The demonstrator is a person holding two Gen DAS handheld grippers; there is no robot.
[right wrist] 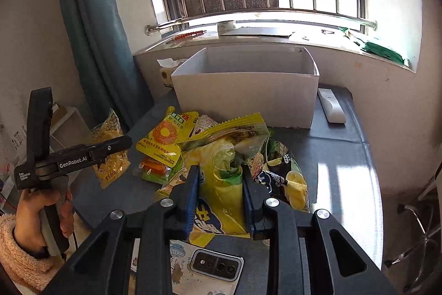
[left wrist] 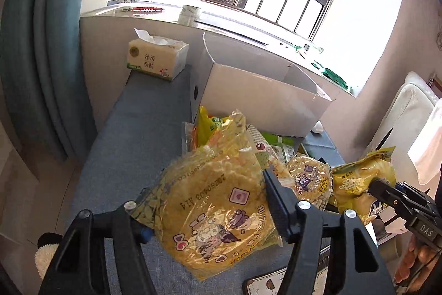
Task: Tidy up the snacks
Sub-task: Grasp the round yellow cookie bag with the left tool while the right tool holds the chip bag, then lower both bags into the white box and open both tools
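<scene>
My left gripper (left wrist: 204,201) is shut on a yellow rice-cracker packet (left wrist: 210,201) with a cartoon print, held above the blue table. It shows at the left of the right wrist view (right wrist: 110,154). My right gripper (right wrist: 221,179) is shut on a yellow-green snack bag (right wrist: 221,184), lifted over the snack pile (right wrist: 176,145). That bag also shows in the left wrist view (left wrist: 359,179), with the right gripper (left wrist: 386,192) on it. An open white cardboard box (right wrist: 246,98) stands behind the pile; it also shows in the left wrist view (left wrist: 257,98).
A tissue pack (left wrist: 157,57) sits at the table's far left corner. A white remote (right wrist: 331,107) lies right of the box. A phone (right wrist: 215,267) lies on a printed sheet at the near edge. A windowsill and barred window are behind, a teal curtain (right wrist: 94,26) at left.
</scene>
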